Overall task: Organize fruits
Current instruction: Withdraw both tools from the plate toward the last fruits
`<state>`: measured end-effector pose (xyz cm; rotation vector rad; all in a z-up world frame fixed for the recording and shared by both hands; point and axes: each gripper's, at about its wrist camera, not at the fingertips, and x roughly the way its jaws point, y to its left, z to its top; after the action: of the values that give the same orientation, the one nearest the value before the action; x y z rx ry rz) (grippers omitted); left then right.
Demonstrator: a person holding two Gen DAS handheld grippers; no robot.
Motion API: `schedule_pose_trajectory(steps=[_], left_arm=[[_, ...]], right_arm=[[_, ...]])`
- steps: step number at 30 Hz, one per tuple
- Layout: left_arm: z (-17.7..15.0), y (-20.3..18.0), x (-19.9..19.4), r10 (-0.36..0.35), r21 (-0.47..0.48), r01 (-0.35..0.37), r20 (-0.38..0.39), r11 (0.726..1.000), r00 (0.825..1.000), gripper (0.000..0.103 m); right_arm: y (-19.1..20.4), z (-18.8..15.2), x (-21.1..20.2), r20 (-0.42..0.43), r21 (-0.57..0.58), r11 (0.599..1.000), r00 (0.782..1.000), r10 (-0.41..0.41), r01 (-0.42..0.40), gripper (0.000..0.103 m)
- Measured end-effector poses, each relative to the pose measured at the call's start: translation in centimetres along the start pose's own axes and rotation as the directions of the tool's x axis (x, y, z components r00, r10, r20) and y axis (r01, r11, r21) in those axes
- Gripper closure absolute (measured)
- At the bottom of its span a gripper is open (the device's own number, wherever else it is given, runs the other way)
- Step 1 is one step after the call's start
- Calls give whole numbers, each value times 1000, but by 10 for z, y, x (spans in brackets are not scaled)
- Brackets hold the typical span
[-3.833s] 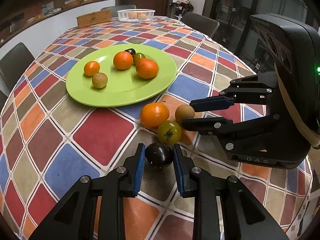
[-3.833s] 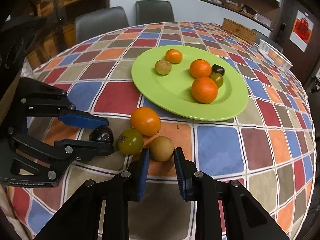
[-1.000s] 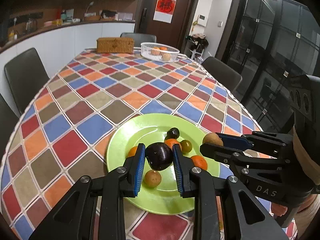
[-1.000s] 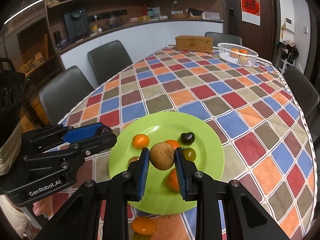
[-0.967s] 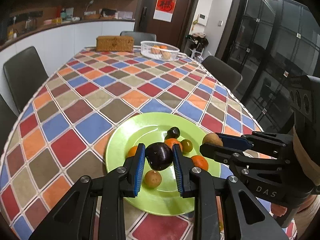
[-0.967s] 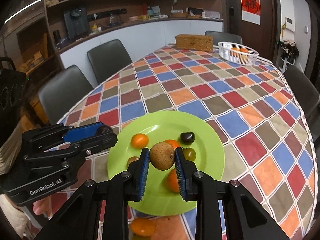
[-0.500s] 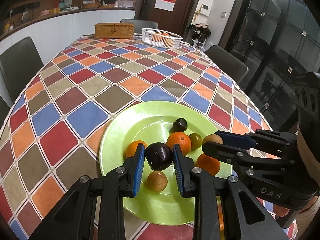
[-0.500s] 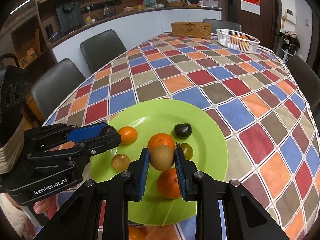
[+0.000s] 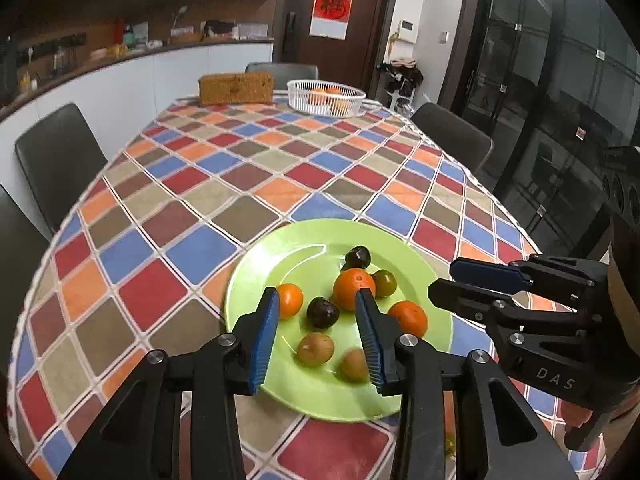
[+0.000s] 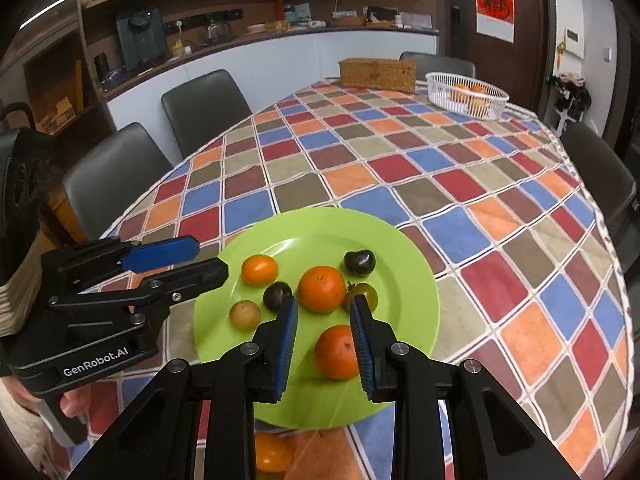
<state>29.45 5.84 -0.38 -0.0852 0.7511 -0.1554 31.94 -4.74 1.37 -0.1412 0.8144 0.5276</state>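
Green plate carries most fruit, your left gripper is opening empty, right gripper apart and empty; one orange waits on the worktop.

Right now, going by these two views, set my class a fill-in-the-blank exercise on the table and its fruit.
The plate is coloured ___.
The basket at the far end of the table is coloured ___.
The number of dark fruits on the plate is ___.
Missing words: green; white; two.
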Motion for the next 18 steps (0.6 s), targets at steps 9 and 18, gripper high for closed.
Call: schedule_pose_trajectory(steps=[9,18], left_arm=[[-11,-12,-48,38,24,-40,55,999,998,53],[-36,-20,-84,71,34,-74,77,997,994,45]], right_arm=[[20,-8,-49,69,-45,999,997,-22,25,69],[35,-32,-73,67,-42,999,997,-29,31,64]])
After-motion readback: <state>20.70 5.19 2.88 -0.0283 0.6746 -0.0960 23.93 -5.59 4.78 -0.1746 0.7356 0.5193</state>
